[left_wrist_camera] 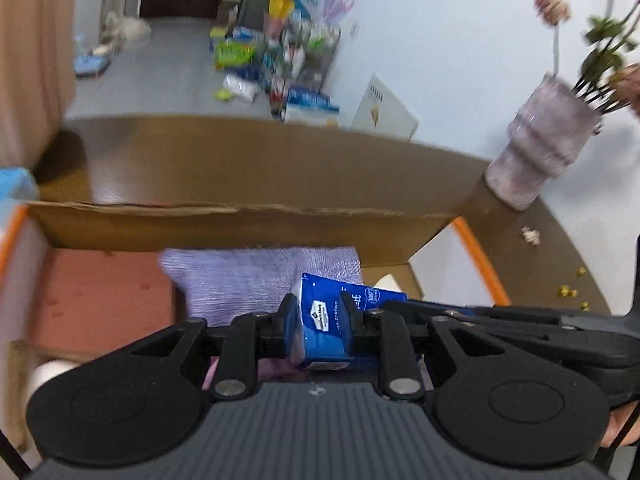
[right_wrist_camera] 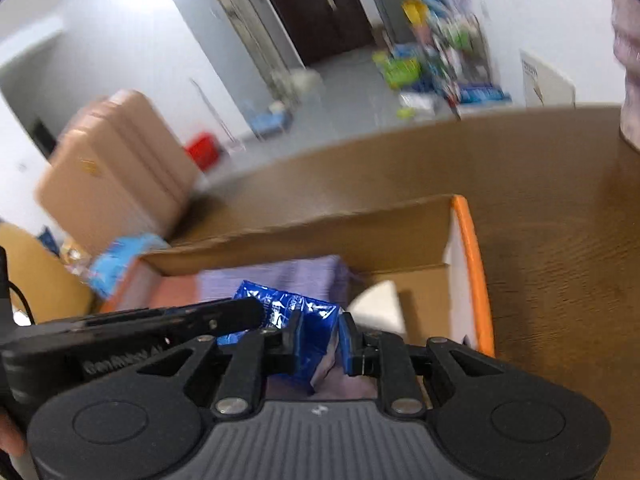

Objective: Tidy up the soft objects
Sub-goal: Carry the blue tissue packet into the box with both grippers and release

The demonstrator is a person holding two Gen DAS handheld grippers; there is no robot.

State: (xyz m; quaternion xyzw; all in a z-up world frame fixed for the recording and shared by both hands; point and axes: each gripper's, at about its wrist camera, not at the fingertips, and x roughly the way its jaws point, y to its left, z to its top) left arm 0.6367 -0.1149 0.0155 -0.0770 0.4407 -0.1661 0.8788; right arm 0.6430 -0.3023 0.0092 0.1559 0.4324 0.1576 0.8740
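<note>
Both grippers clench one blue tissue pack (left_wrist_camera: pixel 320 320) over the cardboard box (left_wrist_camera: pixel 240 216): left gripper (left_wrist_camera: pixel 318 326) and right gripper (right_wrist_camera: pixel 320 340) at opposite ends, the purple towel (left_wrist_camera: pixel 260 276) directly below.

A brown wooden surface (left_wrist_camera: pixel 248 160) carries a pale ribbed vase (left_wrist_camera: pixel 540 148) of dark-stemmed flowers near its far right corner, with small yellow bits (left_wrist_camera: pixel 568 291) and a white scrap (left_wrist_camera: pixel 531 235) scattered nearby. Beyond the far edge, a tan suitcase (right_wrist_camera: pixel 116 168) stands on the grey floor (left_wrist_camera: pixel 160 80), beside a red bin (right_wrist_camera: pixel 203 152) and a cluttered pile of colourful packages (left_wrist_camera: pixel 280 52).
</note>
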